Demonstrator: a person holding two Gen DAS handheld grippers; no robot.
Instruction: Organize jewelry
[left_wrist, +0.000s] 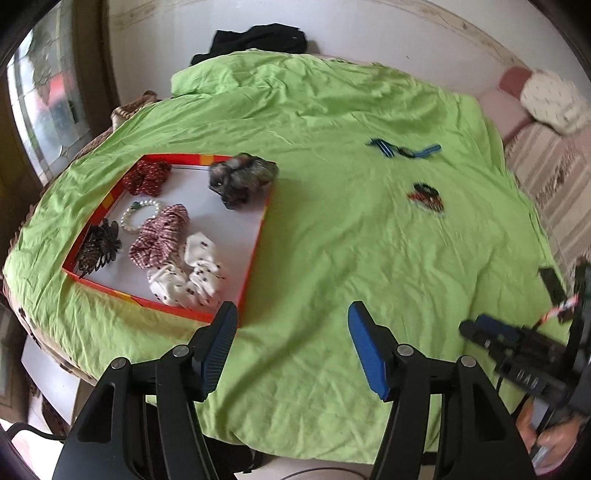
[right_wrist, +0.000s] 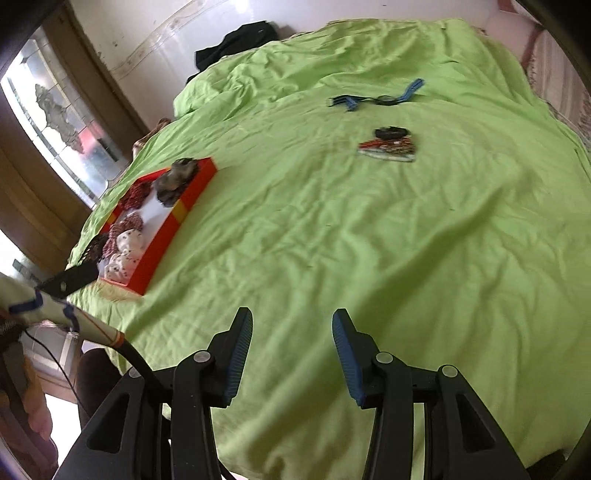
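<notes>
The work surface is a bed covered by a wrinkled lime-green sheet (left_wrist: 332, 258). A black garment (left_wrist: 258, 38) lies at the far edge against a white wall. A glazed door (left_wrist: 48, 103) stands at 10 o'clock in the left wrist view, and pink striped bedding (left_wrist: 546, 162) lies at 2 o'clock.

A shallow red-rimmed tray (left_wrist: 255, 251) with a white floor sits on the sheet at 10 o'clock. Contents:
- a dark grey scrunchie (left_wrist: 242, 179) resting on the far right corner, partly over the rim;
- a red dotted scrunchie (left_wrist: 147, 177) at the far left corner;
- a pearl bracelet (left_wrist: 138, 214) near the left wall;
- a dark claw clip (left_wrist: 98, 249) at the near left corner;
- a red-and-white checked scrunchie (left_wrist: 160, 236) at centre;
- a white dotted scrunchie (left_wrist: 192, 273) at the near edge.

Outside the tray, well apart from it at 1 o'clock, lie a blue striped hair tie (left_wrist: 402, 147) and, nearer, a red-and-black patterned hair tie (left_wrist: 426, 195).

The left gripper (left_wrist: 291, 325) hovers over the sheet just beside the tray's near right corner, jaws apart and holding nothing. The right gripper (right_wrist: 291, 332) hovers over bare sheet, jaws apart and holding nothing.
</notes>
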